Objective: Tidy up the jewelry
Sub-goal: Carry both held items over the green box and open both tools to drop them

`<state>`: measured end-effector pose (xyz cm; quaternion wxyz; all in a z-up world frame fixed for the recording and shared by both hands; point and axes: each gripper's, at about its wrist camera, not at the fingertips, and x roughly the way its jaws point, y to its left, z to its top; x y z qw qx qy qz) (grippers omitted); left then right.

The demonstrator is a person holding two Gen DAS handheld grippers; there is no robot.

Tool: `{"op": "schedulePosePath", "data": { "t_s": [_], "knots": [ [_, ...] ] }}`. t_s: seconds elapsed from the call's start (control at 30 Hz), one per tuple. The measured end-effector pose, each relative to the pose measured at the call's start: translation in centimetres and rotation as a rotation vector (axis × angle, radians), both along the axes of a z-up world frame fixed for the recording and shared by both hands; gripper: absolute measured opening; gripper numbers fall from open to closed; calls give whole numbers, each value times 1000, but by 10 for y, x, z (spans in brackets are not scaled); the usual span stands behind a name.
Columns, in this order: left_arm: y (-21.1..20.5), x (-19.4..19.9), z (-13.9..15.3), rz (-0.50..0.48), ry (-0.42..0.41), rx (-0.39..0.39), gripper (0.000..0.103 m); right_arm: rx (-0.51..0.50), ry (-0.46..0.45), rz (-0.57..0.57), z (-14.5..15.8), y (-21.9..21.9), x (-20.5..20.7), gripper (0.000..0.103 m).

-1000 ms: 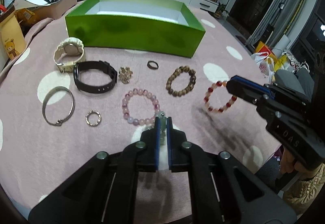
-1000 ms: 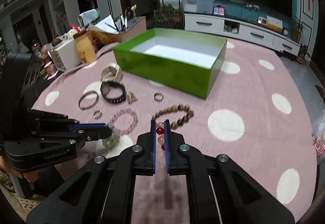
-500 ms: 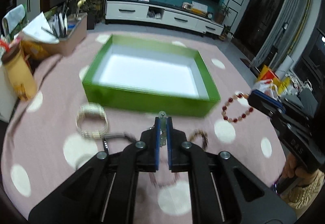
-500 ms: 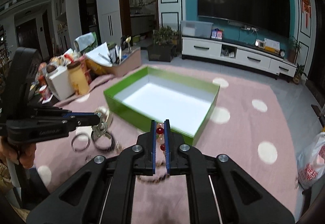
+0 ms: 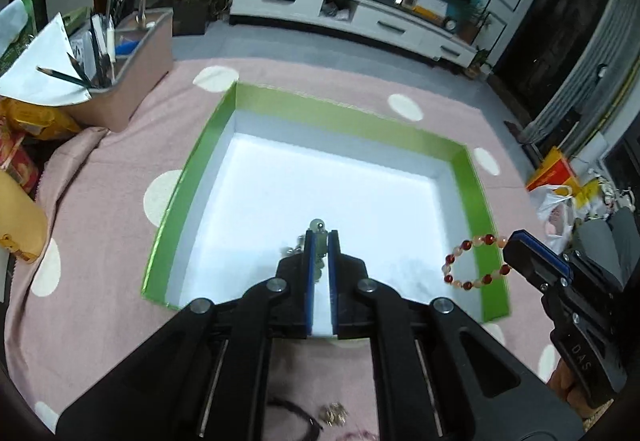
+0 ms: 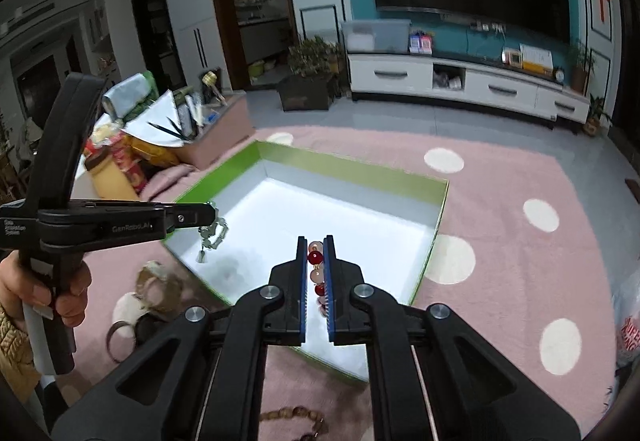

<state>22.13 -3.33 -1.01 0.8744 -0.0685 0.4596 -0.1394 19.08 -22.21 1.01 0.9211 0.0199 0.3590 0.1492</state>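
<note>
A green box (image 5: 192, 177) with a white inside lies open on the pink dotted cloth; it also shows in the right wrist view (image 6: 436, 217). My left gripper (image 5: 319, 237) is shut on a pale green bead bracelet (image 6: 212, 235) and holds it above the box's near left part. My right gripper (image 6: 315, 253) is shut on a red and pink bead bracelet (image 5: 474, 263), which hangs over the box's right wall. A brown bead bracelet (image 6: 296, 419), a cream watch (image 6: 154, 283) and a black strap (image 5: 296, 415) lie on the cloth in front of the box.
A pink bin of pencils and papers (image 5: 108, 81) and snack packs (image 5: 24, 133) stand at the far left of the table. A yellow jar (image 5: 16, 217) stands at the left edge. Plastic bags (image 5: 560, 201) lie on the floor to the right.
Both grippers have lifted their bracelets off the cloth and carried them forward. They now hang over the green box, and the other jewelry has dropped to the lower edge of the views.
</note>
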Motion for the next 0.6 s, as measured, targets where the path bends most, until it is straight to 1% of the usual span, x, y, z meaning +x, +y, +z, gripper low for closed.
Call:
{"op": "schedulePosePath", "data": {
  "t_s": [0.13,0.2,0.23,0.27,0.3,0.33,0.37,0.4,0.5,0.57,0.6],
  "knots": [
    [-6,16,-19,10,35,47,5,-16,42,-7,-18,5,13,7],
    [-8,19,-23,10,46,62,8,-12,62,-16,-24,4,16,9],
    [-9,19,-24,14,44,73,18,-6,63,-21,-25,3,15,10],
    [-9,18,-23,13,42,76,30,-2,60,-24,-24,2,14,12],
    [-10,17,-21,10,37,78,35,-2,55,-27,-23,1,11,16],
    [-11,13,-19,9,32,80,47,-1,50,-30,-21,0,8,23],
    [-11,11,-17,9,27,82,57,3,43,-34,-19,-2,4,27],
    [-10,8,-14,9,20,84,59,9,33,-37,-16,-4,-2,32],
    [-11,-5,-3,7,-1,96,66,12,17,-52,-7,-10,-16,37],
    [-10,-16,3,10,-19,101,77,24,8,-63,-2,-16,-28,44],
    [-9,-21,6,10,-26,102,79,29,4,-68,1,-19,-33,49]
  ]
}}
